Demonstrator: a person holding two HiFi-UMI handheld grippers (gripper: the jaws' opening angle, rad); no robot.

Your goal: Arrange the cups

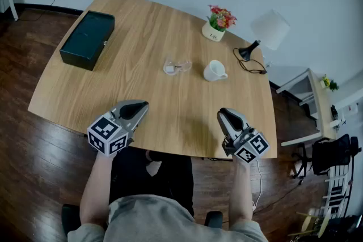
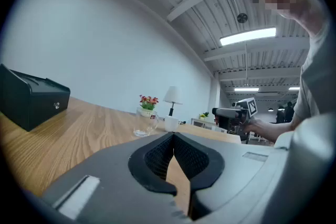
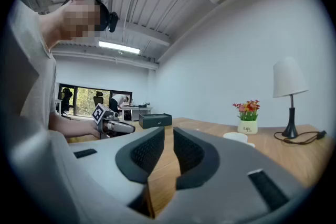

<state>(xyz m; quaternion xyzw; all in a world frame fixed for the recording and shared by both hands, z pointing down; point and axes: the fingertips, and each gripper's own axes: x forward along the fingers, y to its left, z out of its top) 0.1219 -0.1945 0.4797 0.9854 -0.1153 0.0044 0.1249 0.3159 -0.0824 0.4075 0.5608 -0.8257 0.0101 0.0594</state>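
A clear glass cup [image 1: 177, 67] and a white mug [image 1: 214, 71] stand side by side on the wooden table [image 1: 142, 31], a little beyond its middle. Both grippers hover at the near edge, well short of the cups. My left gripper [image 1: 142, 106] points level with its pads meeting at the tips and nothing in it. My right gripper [image 1: 225, 115] shows a narrow gap between its pads, also empty. In the left gripper view the glass [image 2: 144, 124] and mug [image 2: 171, 123] sit far ahead of the left gripper [image 2: 172, 136]. The right gripper view shows the mug's rim [image 3: 235, 137] beyond the right gripper [image 3: 168, 131].
A dark green box [image 1: 88, 39] lies at the table's far left. A pot of flowers [image 1: 217, 25] and a white lamp [image 1: 266, 31] with a black cable stand at the far right corner. White furniture [image 1: 309, 105] sits right of the table.
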